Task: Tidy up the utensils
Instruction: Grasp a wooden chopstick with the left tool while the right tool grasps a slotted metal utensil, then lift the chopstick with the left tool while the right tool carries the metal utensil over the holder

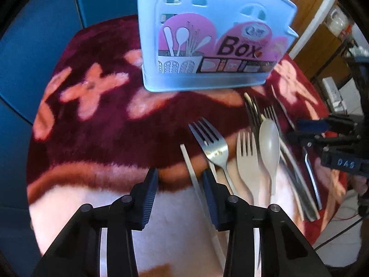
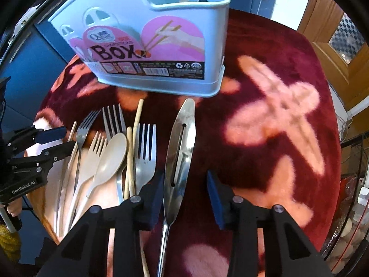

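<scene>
We are seeing both the left gripper (image 1: 181, 194) and right gripper (image 2: 185, 198) gaping, holding nothing; ahead, the pale-blue plastic chopstick box (image 2: 161, 34) is holding little (interior mostly hidden), the metal and beige plastic cutlery (image 2: 110, 152) lying unsorted.

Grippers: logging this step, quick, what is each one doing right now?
Left gripper: open, holding nothing, above the rug.
Right gripper: open, holding nothing, the metal peeler lies between its fingers.

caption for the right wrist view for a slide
Open right gripper hovers over a metal peeler beside a pile of utensils, blue box behind.
</scene>
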